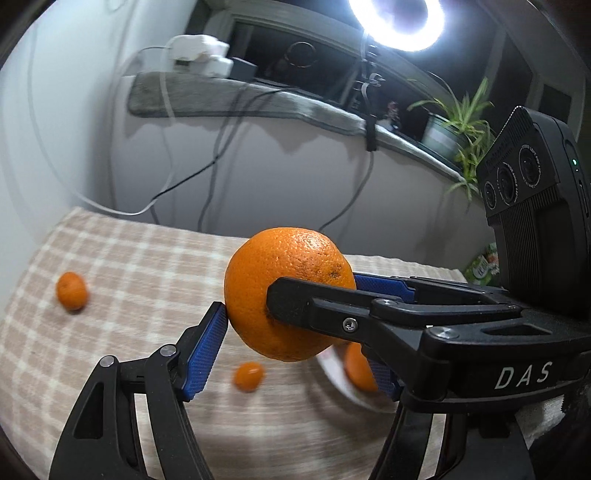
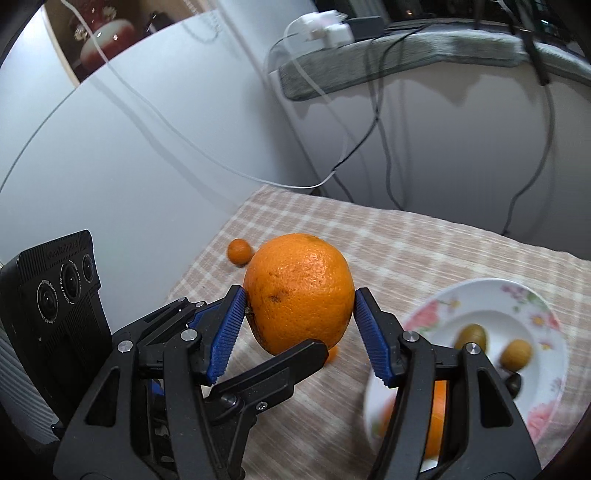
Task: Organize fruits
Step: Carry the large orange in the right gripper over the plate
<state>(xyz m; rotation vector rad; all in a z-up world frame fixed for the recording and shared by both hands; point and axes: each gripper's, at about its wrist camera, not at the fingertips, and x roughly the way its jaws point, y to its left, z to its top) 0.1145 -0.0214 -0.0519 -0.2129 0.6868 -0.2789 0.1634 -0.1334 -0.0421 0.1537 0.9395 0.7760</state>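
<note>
A large orange (image 1: 290,293) is held in the air above the checked tablecloth (image 1: 147,266), between both grippers. My left gripper (image 1: 295,332) has its blue pads (image 1: 207,354) against the orange's sides. My right gripper (image 2: 299,325) also has its blue pads (image 2: 227,332) on the same orange (image 2: 299,291), crossing the left one's finger (image 2: 273,373). Two small mandarins (image 1: 72,290) (image 1: 248,376) lie on the cloth. A floral plate (image 2: 491,306) at the right holds two small green-brown fruits (image 2: 516,353) and an orange (image 2: 436,417).
A wall with hanging cables (image 1: 218,158) stands behind the table. A grey-covered ledge (image 1: 236,96) holds a white power strip, a ring light (image 1: 397,22) and a potted plant (image 1: 454,129). The table's far edge is near the wall.
</note>
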